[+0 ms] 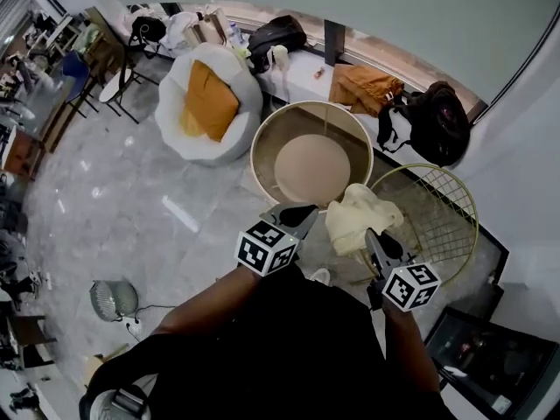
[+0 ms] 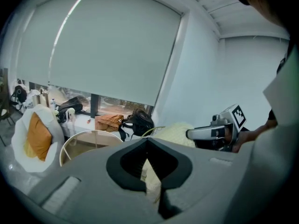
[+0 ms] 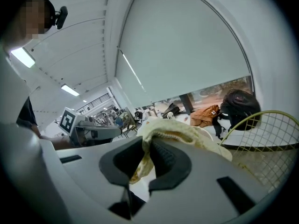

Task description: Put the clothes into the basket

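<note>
Wire basket stands at four o'clock from the round beige tub. Cream garment hangs bunched over the basket's nine o'clock rim, pinched between the jaws of the right gripper. Left gripper, at the garment's nine o'clock, has its jaws pressed together on nothing.

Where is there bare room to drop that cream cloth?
The wire basket right of the cream cloth is bare inside; so is the round beige tub beside it. The window ledge behind is crowded with bags.
</note>
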A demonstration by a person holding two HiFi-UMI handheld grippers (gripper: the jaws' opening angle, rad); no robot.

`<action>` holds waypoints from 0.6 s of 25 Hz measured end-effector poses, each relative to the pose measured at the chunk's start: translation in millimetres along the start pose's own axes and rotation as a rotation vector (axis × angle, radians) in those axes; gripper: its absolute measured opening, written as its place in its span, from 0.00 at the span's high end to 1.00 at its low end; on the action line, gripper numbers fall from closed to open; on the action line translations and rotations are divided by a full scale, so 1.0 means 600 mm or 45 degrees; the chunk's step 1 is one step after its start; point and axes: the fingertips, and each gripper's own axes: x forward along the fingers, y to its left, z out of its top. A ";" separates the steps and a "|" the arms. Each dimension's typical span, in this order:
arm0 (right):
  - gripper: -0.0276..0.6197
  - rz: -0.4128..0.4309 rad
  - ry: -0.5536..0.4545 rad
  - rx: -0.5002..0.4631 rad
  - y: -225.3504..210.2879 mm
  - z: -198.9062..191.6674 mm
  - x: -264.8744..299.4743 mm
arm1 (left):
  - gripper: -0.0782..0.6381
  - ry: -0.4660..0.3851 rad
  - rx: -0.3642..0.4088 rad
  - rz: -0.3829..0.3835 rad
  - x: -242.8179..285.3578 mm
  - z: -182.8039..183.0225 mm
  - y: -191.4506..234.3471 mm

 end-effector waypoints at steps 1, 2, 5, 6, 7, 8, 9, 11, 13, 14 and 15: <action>0.87 0.026 0.012 -0.011 0.011 -0.001 0.012 | 0.89 -0.007 -0.012 0.024 -0.012 -0.004 0.010; 0.87 0.052 0.024 -0.023 0.023 -0.003 0.024 | 0.89 -0.014 -0.023 0.048 -0.025 -0.008 0.020; 0.87 0.137 0.067 -0.056 0.057 -0.013 0.066 | 0.89 -0.036 -0.069 0.127 -0.064 -0.028 0.051; 0.87 0.166 0.084 -0.065 0.070 -0.017 0.079 | 0.89 -0.044 -0.086 0.154 -0.079 -0.035 0.060; 0.87 0.193 0.101 -0.074 0.084 -0.021 0.092 | 0.89 -0.053 -0.102 0.181 -0.096 -0.042 0.069; 0.87 0.220 0.115 -0.086 0.100 -0.025 0.105 | 0.89 -0.061 -0.115 0.207 -0.113 -0.049 0.079; 0.87 0.246 0.129 -0.100 0.117 -0.028 0.117 | 0.89 -0.069 -0.127 0.232 -0.131 -0.055 0.090; 0.87 0.296 0.156 -0.136 0.152 -0.035 0.143 | 0.89 -0.087 -0.154 0.282 -0.168 -0.069 0.114; 0.87 0.343 0.183 -0.169 0.189 -0.042 0.170 | 0.89 -0.111 -0.181 0.331 -0.207 -0.081 0.139; 0.87 0.364 0.196 -0.184 0.207 -0.045 0.184 | 0.89 -0.124 -0.193 0.353 -0.226 -0.086 0.150; 0.87 0.382 0.209 -0.198 0.226 -0.049 0.197 | 0.89 -0.136 -0.203 0.372 -0.246 -0.091 0.161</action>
